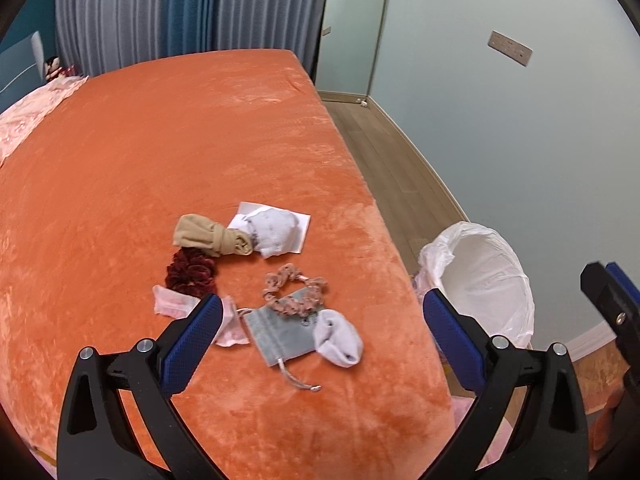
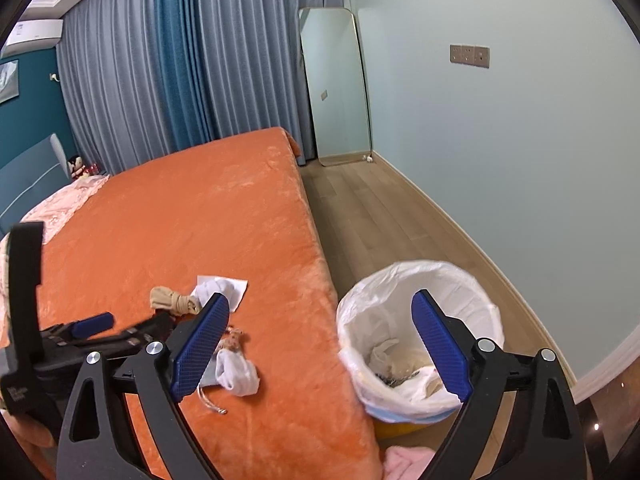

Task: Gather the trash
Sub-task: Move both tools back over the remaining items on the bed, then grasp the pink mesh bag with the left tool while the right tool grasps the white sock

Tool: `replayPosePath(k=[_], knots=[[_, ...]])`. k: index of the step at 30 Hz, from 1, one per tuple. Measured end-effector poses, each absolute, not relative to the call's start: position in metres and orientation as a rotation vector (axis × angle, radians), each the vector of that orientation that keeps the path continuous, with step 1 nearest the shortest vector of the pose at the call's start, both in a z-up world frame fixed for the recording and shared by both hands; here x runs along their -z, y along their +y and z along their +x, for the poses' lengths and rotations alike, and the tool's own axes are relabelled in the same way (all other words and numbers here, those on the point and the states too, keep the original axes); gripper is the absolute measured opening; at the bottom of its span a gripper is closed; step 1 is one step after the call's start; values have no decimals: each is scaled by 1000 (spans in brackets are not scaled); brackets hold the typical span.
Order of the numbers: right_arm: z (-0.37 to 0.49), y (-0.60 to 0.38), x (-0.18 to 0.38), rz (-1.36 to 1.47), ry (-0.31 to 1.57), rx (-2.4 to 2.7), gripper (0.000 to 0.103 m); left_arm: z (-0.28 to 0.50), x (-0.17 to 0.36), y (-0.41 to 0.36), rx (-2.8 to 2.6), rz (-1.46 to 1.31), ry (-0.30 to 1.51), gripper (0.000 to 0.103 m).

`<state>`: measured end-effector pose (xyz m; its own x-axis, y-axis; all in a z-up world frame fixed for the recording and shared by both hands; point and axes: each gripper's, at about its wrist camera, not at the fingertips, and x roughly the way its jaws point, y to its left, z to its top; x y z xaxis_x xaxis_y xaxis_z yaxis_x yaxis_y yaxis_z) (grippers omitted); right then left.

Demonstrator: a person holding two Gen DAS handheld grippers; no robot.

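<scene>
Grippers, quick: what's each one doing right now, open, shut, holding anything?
Left gripper: jaws open, holding nothing, above the items on the bed.
Right gripper: jaws open, holding nothing, over the trash bin.

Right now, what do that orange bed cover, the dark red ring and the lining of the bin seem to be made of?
The orange bed cover looks like plush velvety fleece: its sheen shifts in brushed patches. The dark red scrunchie seems to be velvet over elastic, judging by its deep gathered ruffles. The bin liner appears to be thin white plastic film, crinkled, translucent and folded loosely over the rim.
</scene>
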<state>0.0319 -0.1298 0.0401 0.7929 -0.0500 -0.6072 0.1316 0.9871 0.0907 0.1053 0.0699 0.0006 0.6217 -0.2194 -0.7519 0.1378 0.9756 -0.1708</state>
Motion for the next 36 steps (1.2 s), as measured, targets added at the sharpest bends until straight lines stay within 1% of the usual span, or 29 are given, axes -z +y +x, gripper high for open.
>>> replayPosePath(k=[7, 13, 20, 31, 34, 36], knots=[[42, -100, -8, 136, 715, 64, 88, 103, 17, 103, 112, -74, 889, 96], [53, -68, 21, 51, 747, 19, 88, 104, 39, 127, 79, -91, 935, 96], [68, -52, 57, 75, 812, -13, 88, 114, 69, 151, 34, -90, 994, 96], [101, -35, 111, 67, 920, -30, 88, 142, 119, 160, 14, -25, 1071, 96], [109, -31, 123, 68, 952, -44, 86, 153, 131, 164, 8, -63, 1101, 95], [114, -30, 130, 80, 970, -53, 80, 158, 135, 165, 7, -82, 1103, 95]])
